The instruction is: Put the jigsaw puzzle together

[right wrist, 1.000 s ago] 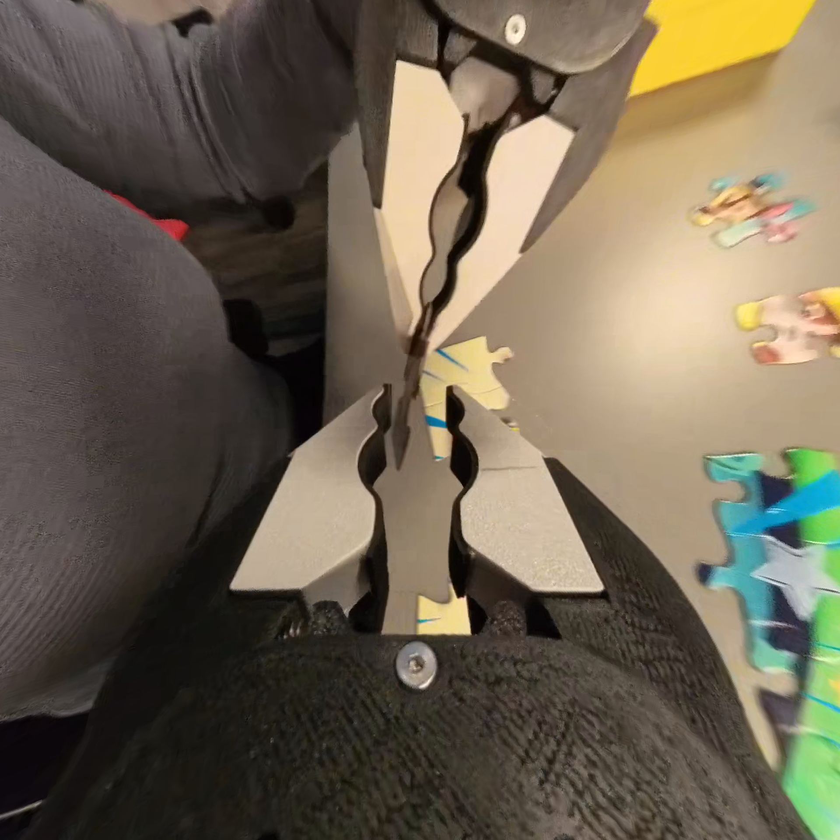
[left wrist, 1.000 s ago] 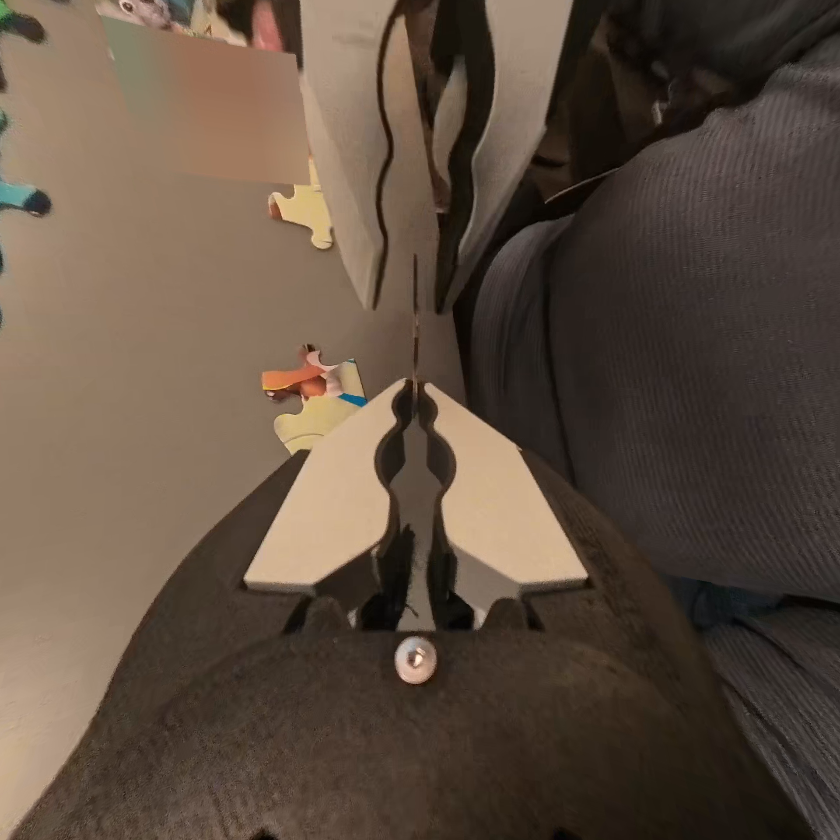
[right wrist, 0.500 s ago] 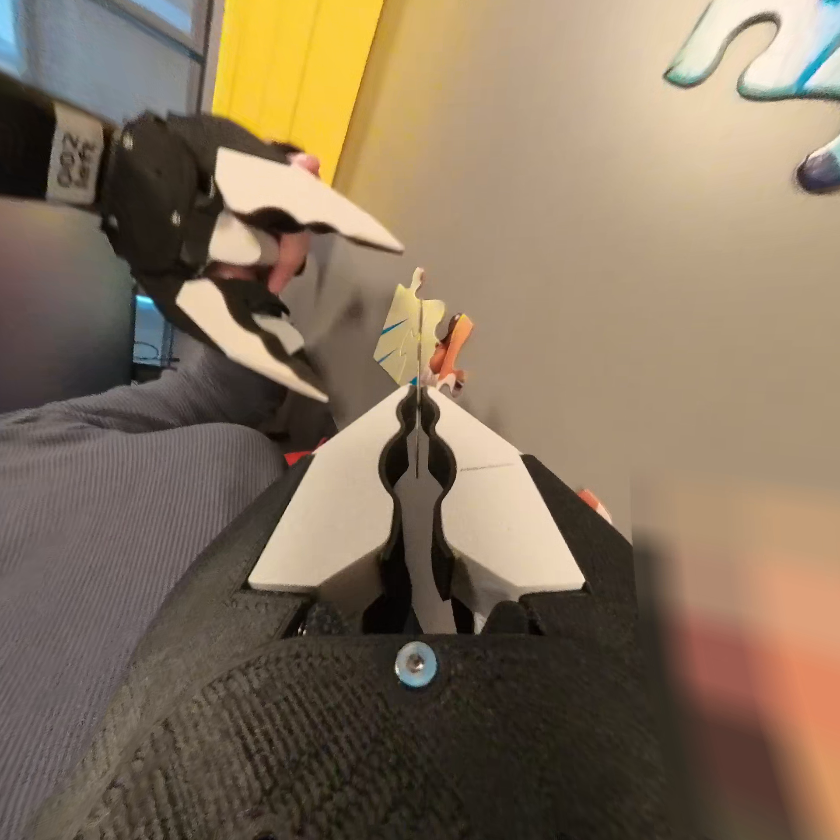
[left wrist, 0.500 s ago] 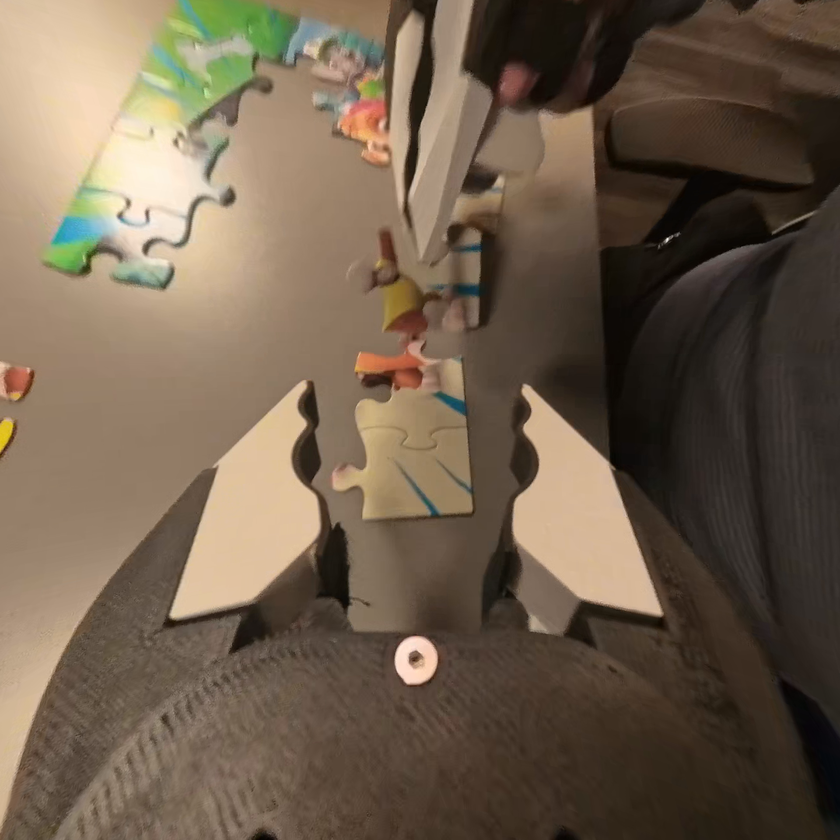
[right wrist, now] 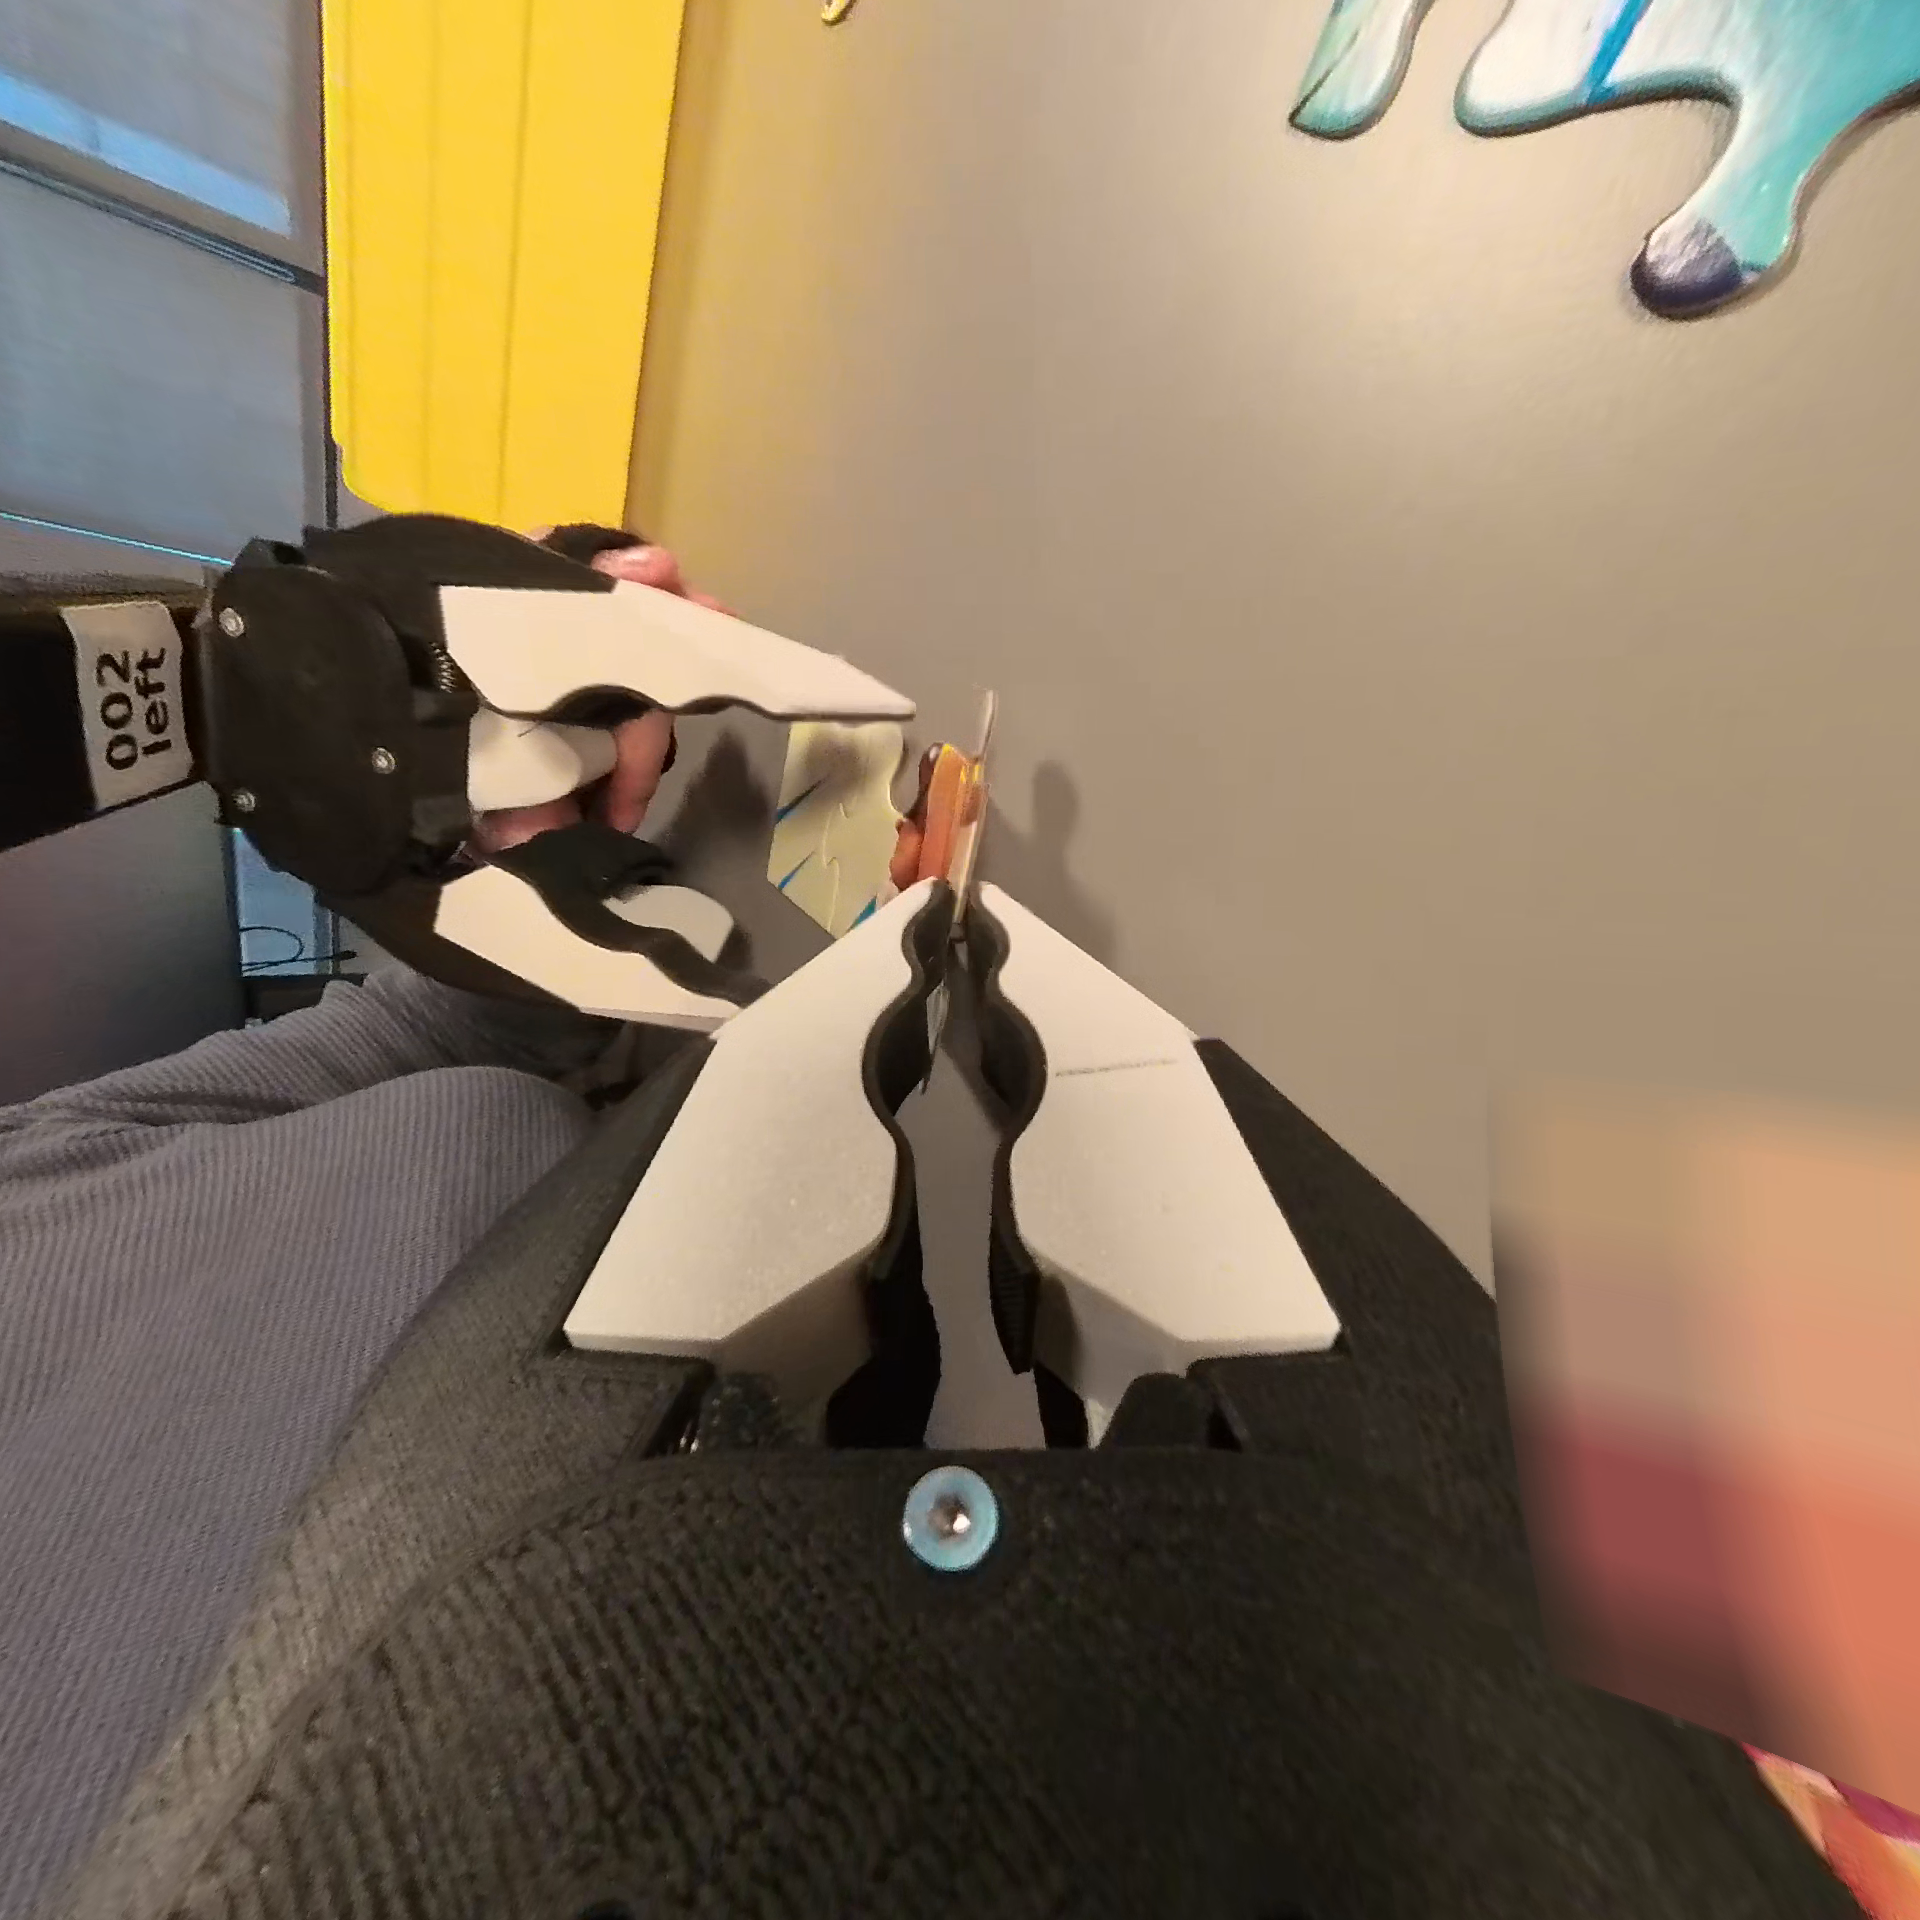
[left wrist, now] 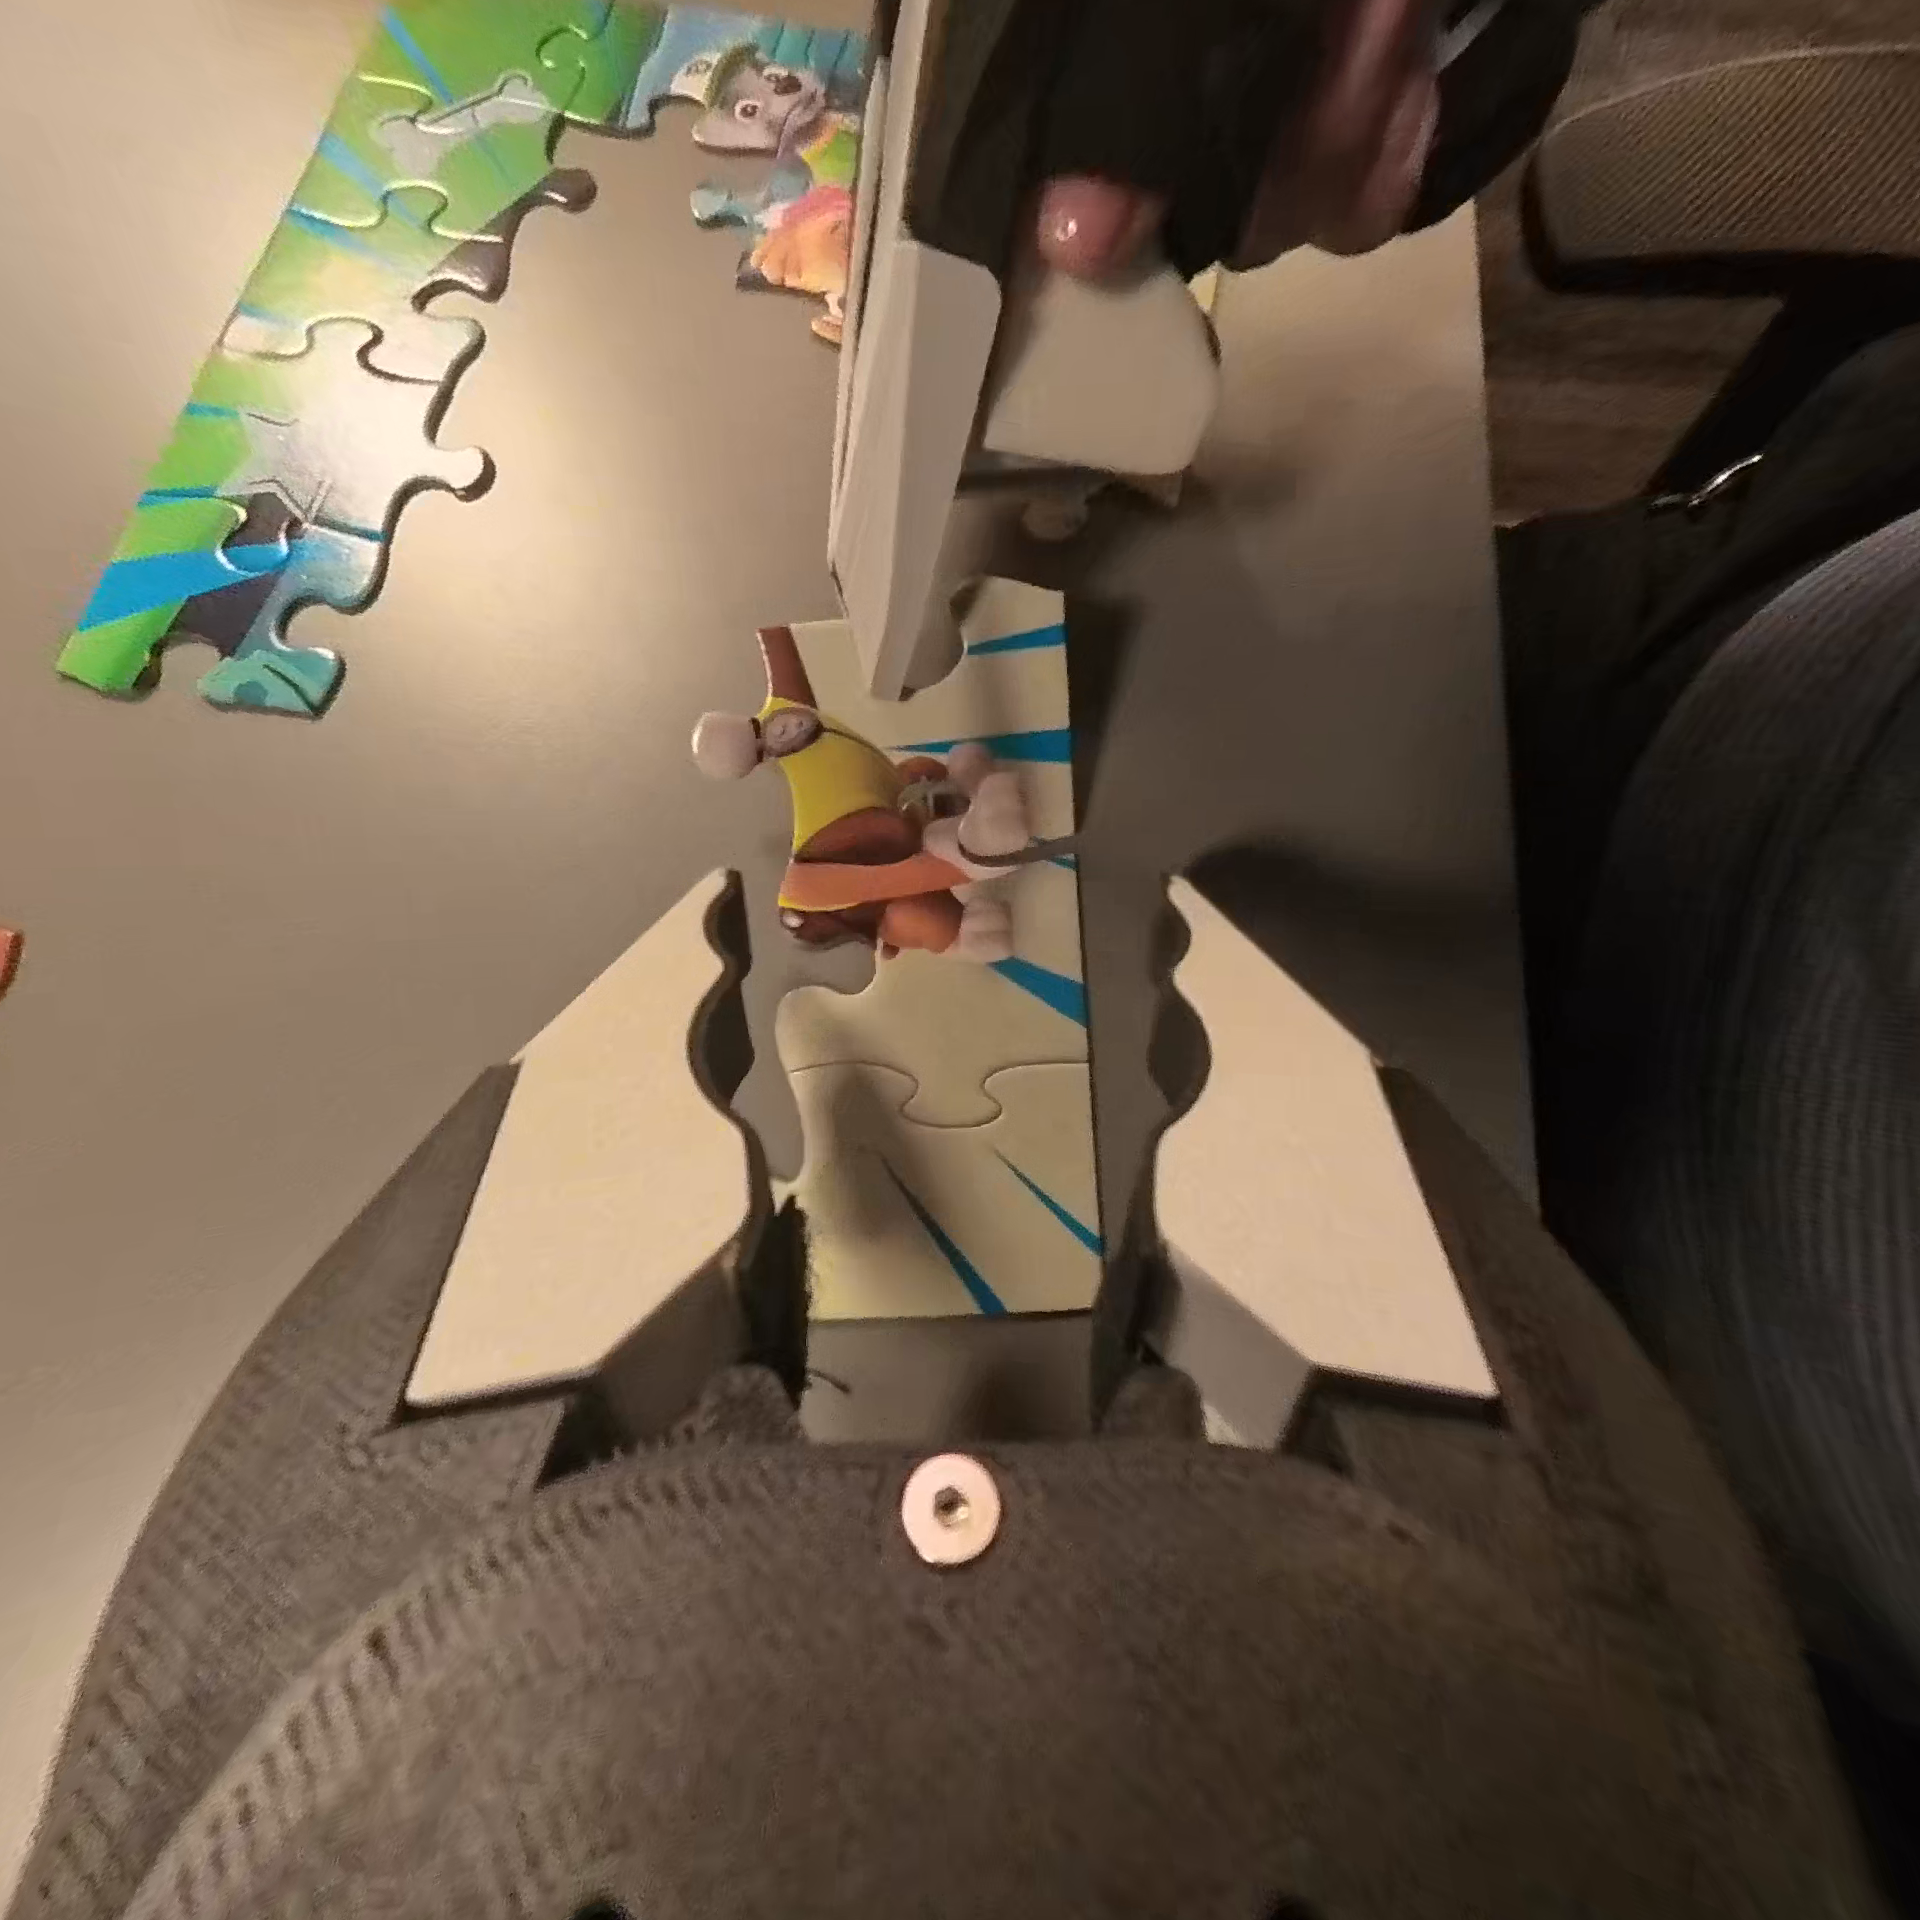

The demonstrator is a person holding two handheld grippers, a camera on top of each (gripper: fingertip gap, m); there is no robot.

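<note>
**Puzzle piece pinched on edge beside a joined cream section**

The right gripper [right wrist: 961,899] is clenched on a thin cardboard jigsaw piece printed with a yellow-and-brown cartoon figure [right wrist: 956,800], held edge-on just above centre of the right wrist view; both foam pads press its faces. In the left wrist view that piece [left wrist: 842,821] shows face-up at centre frame, abutting the cream, blue-streaked block of joined pieces [left wrist: 966,1164] on the grey table [left wrist: 260,1039].

The left gripper [left wrist: 951,904] is released, its white fingers [left wrist: 613,1049] spread wide to either side of the cream block, touching nothing.

Handling a card this thin goes best, I judge, with the grip kept near one edge and the piece laid flat before any sideways push.

The right gripper reaches in from the upper frame, tips angled down; the left lies low, pointing along the table edge. A larger green assembled strip [left wrist: 301,395] sits upper left.
</note>
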